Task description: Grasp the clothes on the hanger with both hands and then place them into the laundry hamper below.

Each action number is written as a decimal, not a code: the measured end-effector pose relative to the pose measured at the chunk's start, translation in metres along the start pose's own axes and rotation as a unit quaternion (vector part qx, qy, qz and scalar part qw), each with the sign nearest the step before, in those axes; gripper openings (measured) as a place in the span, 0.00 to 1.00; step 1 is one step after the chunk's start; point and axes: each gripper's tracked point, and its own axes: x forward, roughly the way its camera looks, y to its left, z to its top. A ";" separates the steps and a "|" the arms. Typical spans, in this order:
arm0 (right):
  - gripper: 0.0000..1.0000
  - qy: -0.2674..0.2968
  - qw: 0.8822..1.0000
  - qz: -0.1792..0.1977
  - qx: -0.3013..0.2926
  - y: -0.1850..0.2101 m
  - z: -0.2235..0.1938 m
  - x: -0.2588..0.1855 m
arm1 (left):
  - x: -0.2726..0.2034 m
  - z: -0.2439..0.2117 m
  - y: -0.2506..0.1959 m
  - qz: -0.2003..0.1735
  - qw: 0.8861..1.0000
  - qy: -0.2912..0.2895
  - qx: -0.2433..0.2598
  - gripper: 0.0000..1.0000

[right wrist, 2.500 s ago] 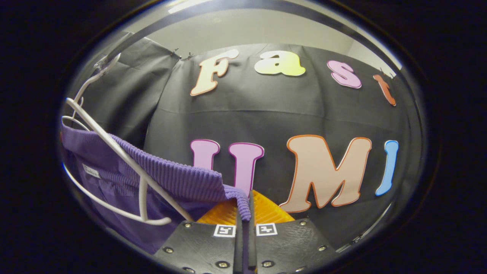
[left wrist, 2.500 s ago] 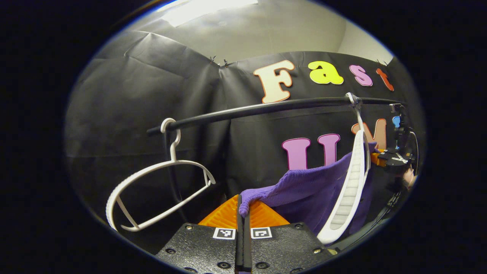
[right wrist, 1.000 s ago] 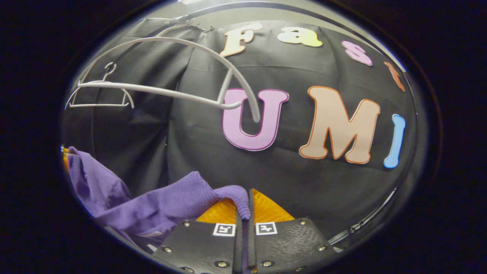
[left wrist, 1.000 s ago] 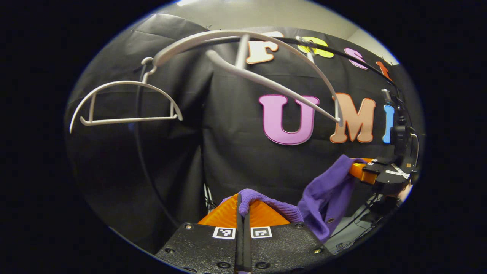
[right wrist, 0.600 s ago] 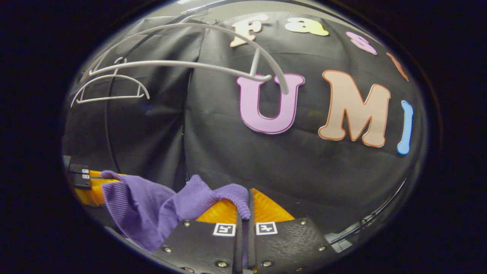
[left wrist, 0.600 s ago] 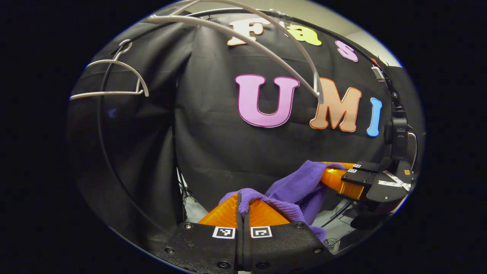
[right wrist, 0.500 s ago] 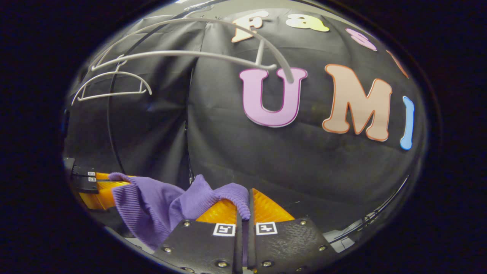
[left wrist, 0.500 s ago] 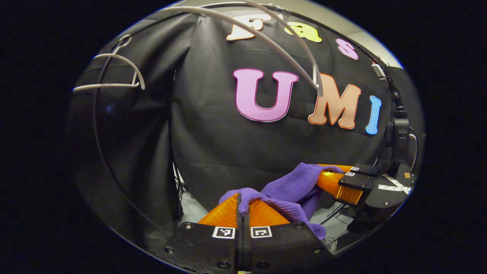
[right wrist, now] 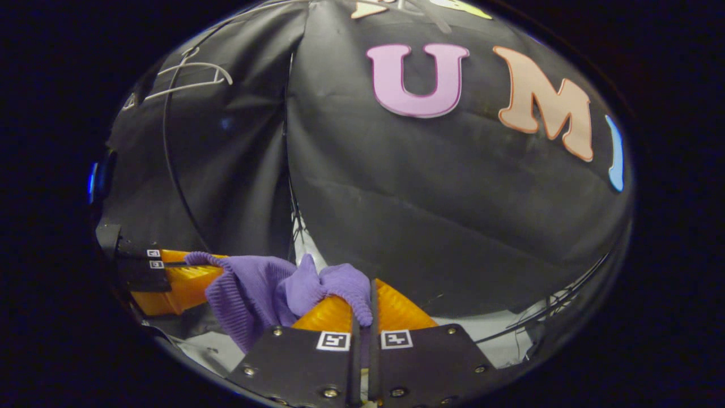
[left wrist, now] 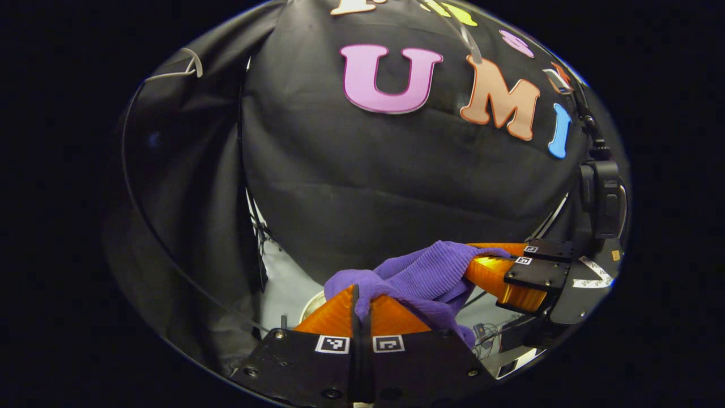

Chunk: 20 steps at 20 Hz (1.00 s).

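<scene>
— Where is the purple garment (left wrist: 422, 275)?

— Off the rack, bunched between the 2 grippers, low against the booth's black wall. In the left gripper view, the left gripper (left wrist: 361, 294) is clamped on one knit edge; the right gripper (left wrist: 481, 258) pinches the other end close by.

— And the right gripper view?

— The right gripper (right wrist: 362, 294) is closed on the garment (right wrist: 257, 289); the left gripper (right wrist: 192, 262) bites the far fold. A white hanger (right wrist: 187, 76) hangs bare, high up.
</scene>
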 end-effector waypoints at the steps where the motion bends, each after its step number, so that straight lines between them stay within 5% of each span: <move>1: 0.02 0.013 1.000 0.002 0.001 0.003 -0.010 0.000 | 0.001 -0.010 0.001 0.001 1.000 0.014 0.000 0.01; 8: 0.02 0.088 0.996 0.013 0.018 0.016 -0.069 0.002 | 0.005 -0.077 0.011 0.011 0.993 0.109 -0.040 0.04; 15: 0.16 0.120 0.992 0.023 0.025 0.014 -0.093 0.001 | 0.008 -0.093 0.011 0.016 0.988 0.137 -0.069 0.37; 16: 0.16 0.116 0.993 0.022 0.023 0.014 -0.091 -0.003 | 0.006 -0.093 0.012 0.017 0.988 0.136 -0.068 0.29; 20: 0.16 0.091 0.995 0.017 0.025 0.010 -0.066 -0.009 | 0.002 -0.079 0.005 0.015 0.991 0.119 -0.054 0.29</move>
